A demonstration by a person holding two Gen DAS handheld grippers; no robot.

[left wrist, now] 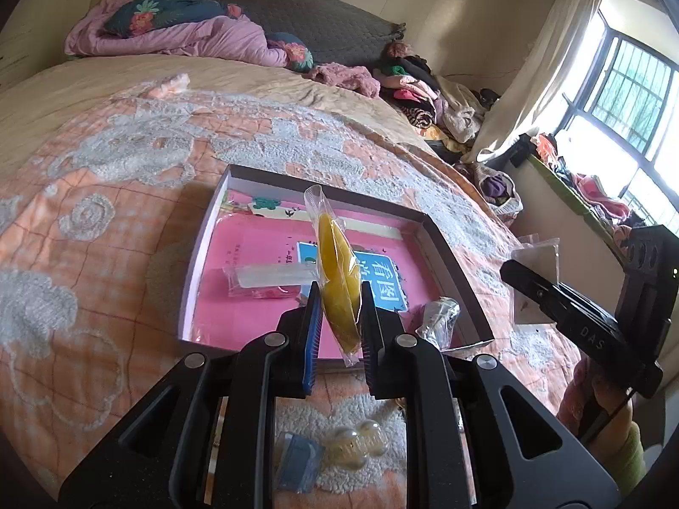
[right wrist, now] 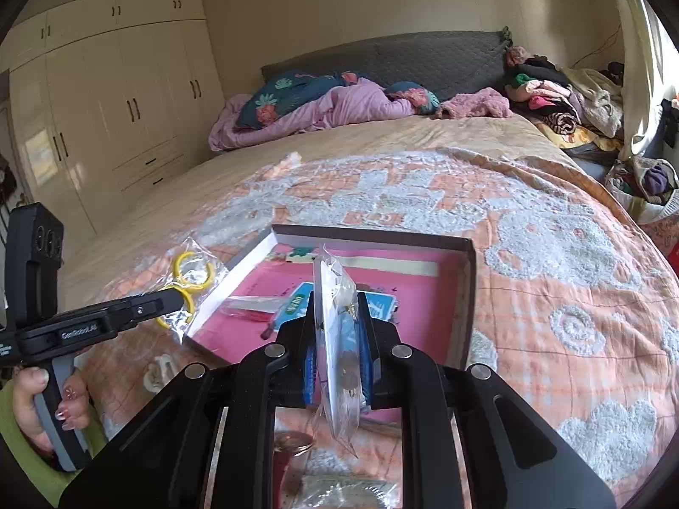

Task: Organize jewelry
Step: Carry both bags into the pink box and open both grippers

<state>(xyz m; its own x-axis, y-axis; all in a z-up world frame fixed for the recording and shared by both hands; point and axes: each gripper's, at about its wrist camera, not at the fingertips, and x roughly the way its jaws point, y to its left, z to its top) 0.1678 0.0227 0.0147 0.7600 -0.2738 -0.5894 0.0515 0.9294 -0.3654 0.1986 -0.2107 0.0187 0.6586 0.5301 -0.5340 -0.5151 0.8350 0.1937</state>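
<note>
An open box with a pink lining (left wrist: 450, 254) (right wrist: 464, 292) lies on the bed. My left gripper (left wrist: 337, 318) is shut on a clear bag of yellow rings (left wrist: 335, 280) and holds it upright above the box's near edge; the same bag shows in the right wrist view (right wrist: 191, 280), left of the box. My right gripper (right wrist: 337, 335) is shut on a clear bag holding a white earring card (right wrist: 333, 339), above the box's near side; it shows in the left wrist view (left wrist: 534, 280), right of the box. A bagged pink item (left wrist: 263, 282) lies inside the box.
A small clear bag (left wrist: 439, 322) rests at the box's near right corner. Loose packets and beads (left wrist: 352, 445) lie on the orange and white blanket (right wrist: 573, 297) below my grippers. Pillows and a purple quilt (right wrist: 322, 106) sit at the bed's head, clothes piles (right wrist: 564, 97) at right.
</note>
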